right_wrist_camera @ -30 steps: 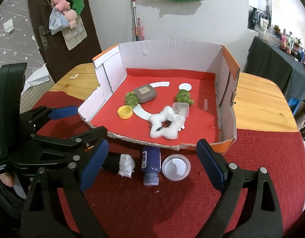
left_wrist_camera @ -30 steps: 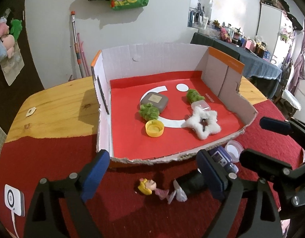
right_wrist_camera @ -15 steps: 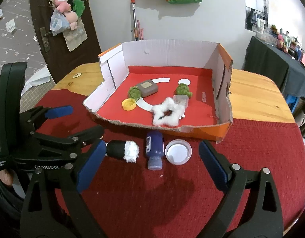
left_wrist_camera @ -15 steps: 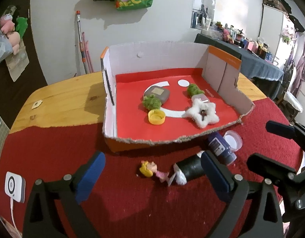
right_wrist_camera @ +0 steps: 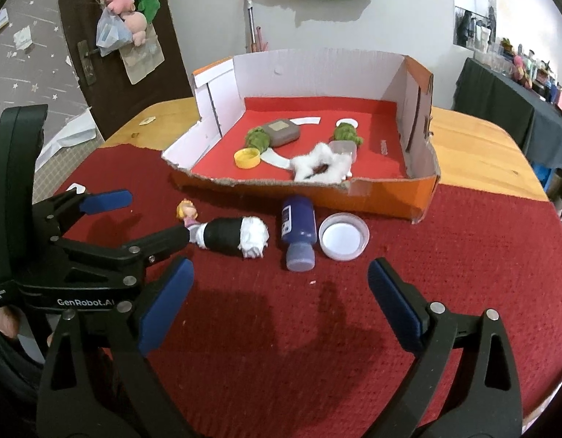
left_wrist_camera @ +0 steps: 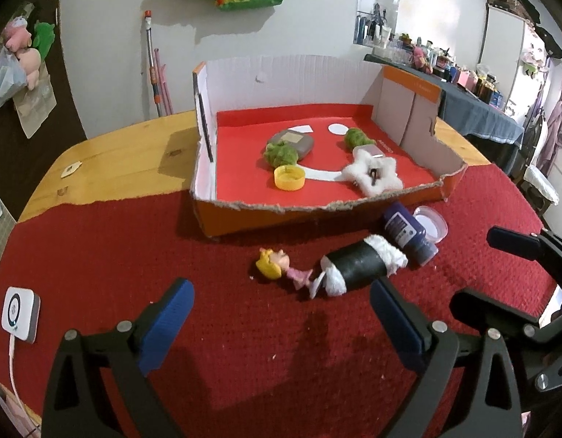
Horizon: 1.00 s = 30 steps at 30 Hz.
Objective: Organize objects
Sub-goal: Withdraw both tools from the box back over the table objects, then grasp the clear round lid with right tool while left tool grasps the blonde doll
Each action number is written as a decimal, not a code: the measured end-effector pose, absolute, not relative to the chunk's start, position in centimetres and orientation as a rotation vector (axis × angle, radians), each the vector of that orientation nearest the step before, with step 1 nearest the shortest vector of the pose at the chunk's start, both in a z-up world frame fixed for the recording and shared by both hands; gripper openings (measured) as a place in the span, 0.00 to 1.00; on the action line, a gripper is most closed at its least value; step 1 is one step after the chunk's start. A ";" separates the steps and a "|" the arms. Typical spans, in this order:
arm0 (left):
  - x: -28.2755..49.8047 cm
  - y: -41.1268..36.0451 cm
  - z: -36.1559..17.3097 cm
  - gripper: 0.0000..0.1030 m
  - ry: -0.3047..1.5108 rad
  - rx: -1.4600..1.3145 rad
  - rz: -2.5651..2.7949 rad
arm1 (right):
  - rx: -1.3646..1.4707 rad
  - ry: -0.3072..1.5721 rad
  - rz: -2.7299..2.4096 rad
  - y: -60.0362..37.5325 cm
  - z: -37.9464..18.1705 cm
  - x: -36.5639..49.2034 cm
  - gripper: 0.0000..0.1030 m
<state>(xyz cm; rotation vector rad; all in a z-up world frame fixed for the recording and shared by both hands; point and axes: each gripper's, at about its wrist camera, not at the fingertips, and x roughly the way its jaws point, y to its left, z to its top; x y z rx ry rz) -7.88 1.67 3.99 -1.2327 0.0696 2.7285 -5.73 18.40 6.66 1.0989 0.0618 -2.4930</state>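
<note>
Ahead of my left tongs (left_wrist_camera: 281, 314), a small blonde doll figure in pink (left_wrist_camera: 279, 268) lies on its side on the red woven cloth (left_wrist_camera: 135, 255), just beyond the gap between the blue pads. Touching its feet, toward my right pad, lies a black cylinder capped with white fluff at both ends (left_wrist_camera: 361, 264). Past that, further right, a dark blue plastic bottle (left_wrist_camera: 408, 231) lies on its side, with a shallow clear plastic lid (left_wrist_camera: 432, 222) right beside it.

From my right tongs (right_wrist_camera: 281, 303), the same row sits ahead: the bottle and lid nearly straight in front, the cylinder and doll off to the left.

Both tongs are released, with nothing between the pads; their jaws have just been spreading wider. My left tongs show at the left edge of the right view, my right tongs at the right edge of the left view.

Beyond the row stands an open cardboard box with a red floor, white inner walls and an orange outside (left_wrist_camera: 317, 215), its near wall torn low. Inside it rest a yellow bottle cap (left_wrist_camera: 289, 178), two green fuzzy clumps (left_wrist_camera: 281, 154), a grey rounded block (left_wrist_camera: 292, 140), a small clear container (left_wrist_camera: 368, 152) and a white fluffy star (left_wrist_camera: 374, 179).

The cloth covers the near part of the wooden table (left_wrist_camera: 116, 157). Far left of my left tongs a white square device with a cable (left_wrist_camera: 20, 314) sits on the cloth.
</note>
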 end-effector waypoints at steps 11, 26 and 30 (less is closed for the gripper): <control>-7.5 0.9 2.3 0.96 0.059 -1.293 2.727 | 1.151 0.052 -2.479 18.6 4.7 -5.6 0.95; -9.3 0.1 1.1 0.96 0.057 -1.336 2.735 | 1.232 0.131 -2.595 21.2 3.4 -8.3 0.90; -9.9 0.1 0.8 0.96 0.057 -1.350 2.727 | 1.254 0.165 -2.622 21.8 3.1 -9.4 0.84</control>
